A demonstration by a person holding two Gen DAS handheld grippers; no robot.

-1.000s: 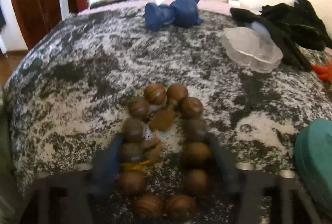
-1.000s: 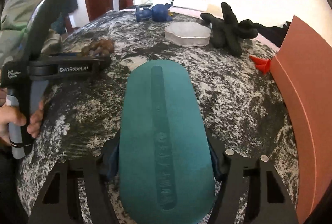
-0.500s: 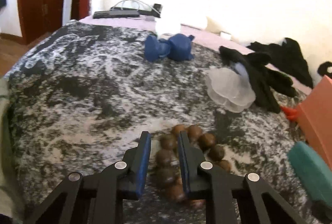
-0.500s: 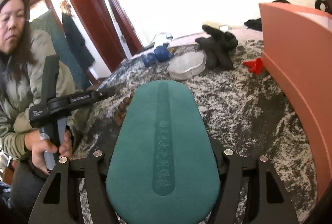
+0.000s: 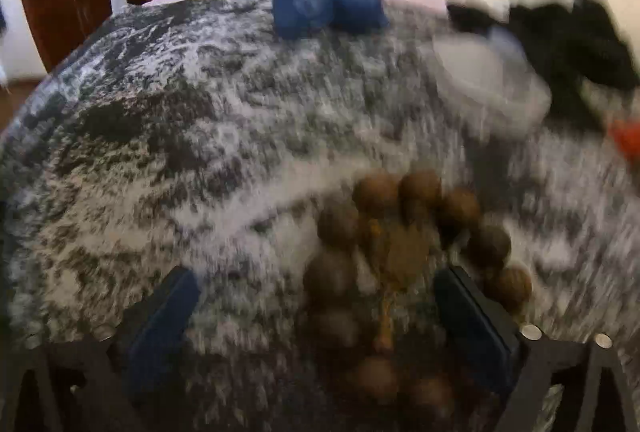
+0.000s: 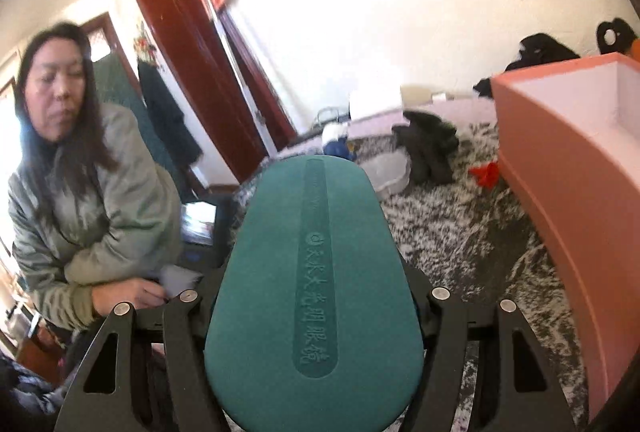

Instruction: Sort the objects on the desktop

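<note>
Lifted since a second ago, the right gripper (image 6: 316, 312) clamps the teal glasses case (image 6: 312, 272) at lower centre, pink box (image 6: 560, 159) at right. Left gripper (image 5: 316, 316), jaws just sprung wide, straddles the wooden bead bracelet (image 5: 412, 244) on the mottled cloth (image 5: 180, 151), gripping nothing.

Left wrist view motion-blurred throughout: bead bracelet (image 5: 416, 256) smeared, its near beads lost in shadow. Clear dish (image 5: 488, 79) behind bracelet barely resolvable. Glasses case (image 6: 316, 292) hides the worktop behind it; pink box (image 6: 568, 167) right of case cut by frame edge.
</note>
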